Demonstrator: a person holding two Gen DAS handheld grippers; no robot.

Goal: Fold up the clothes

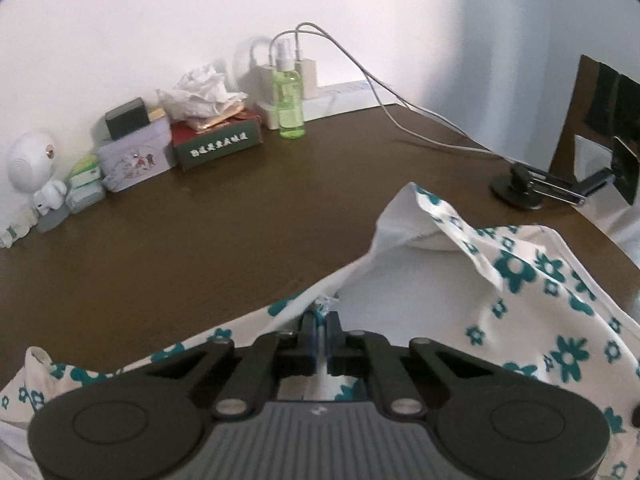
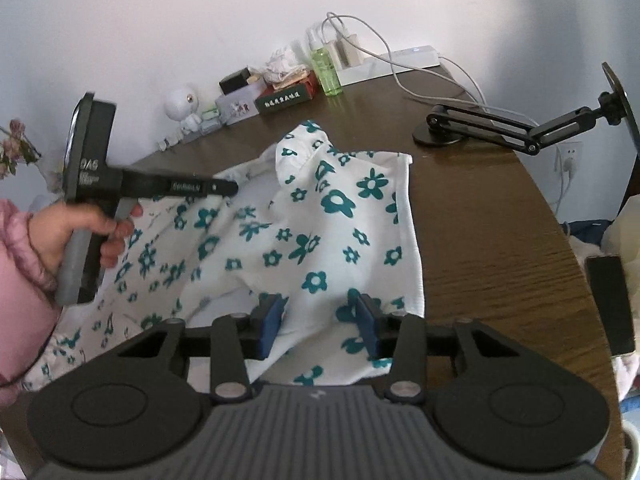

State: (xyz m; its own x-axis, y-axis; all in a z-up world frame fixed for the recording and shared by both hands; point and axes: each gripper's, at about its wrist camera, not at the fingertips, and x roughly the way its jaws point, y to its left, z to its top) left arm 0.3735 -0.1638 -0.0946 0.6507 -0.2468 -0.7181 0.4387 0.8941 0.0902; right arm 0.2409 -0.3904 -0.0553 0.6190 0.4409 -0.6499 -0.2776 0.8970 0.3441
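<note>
A white garment with teal flowers (image 2: 320, 224) lies rumpled on the brown wooden table (image 2: 480, 220); it also shows in the left wrist view (image 1: 520, 280). My left gripper (image 1: 320, 320) is shut on an edge of the garment, with cloth pinched between the pads. In the right wrist view the left gripper (image 2: 232, 189) reaches over the garment's left side, held by a hand. My right gripper (image 2: 320, 316) is open, its blue pads (image 2: 272, 320) on either side of the garment's near edge, with cloth lying between them.
Along the wall stand a green spray bottle (image 1: 289, 100), a tissue box (image 1: 218, 136), a tin (image 1: 136, 160), a white figurine (image 1: 36, 168) and a power strip (image 2: 400, 58) with cables. A black phone stand (image 2: 500, 128) is at the right. The table edge runs at the right.
</note>
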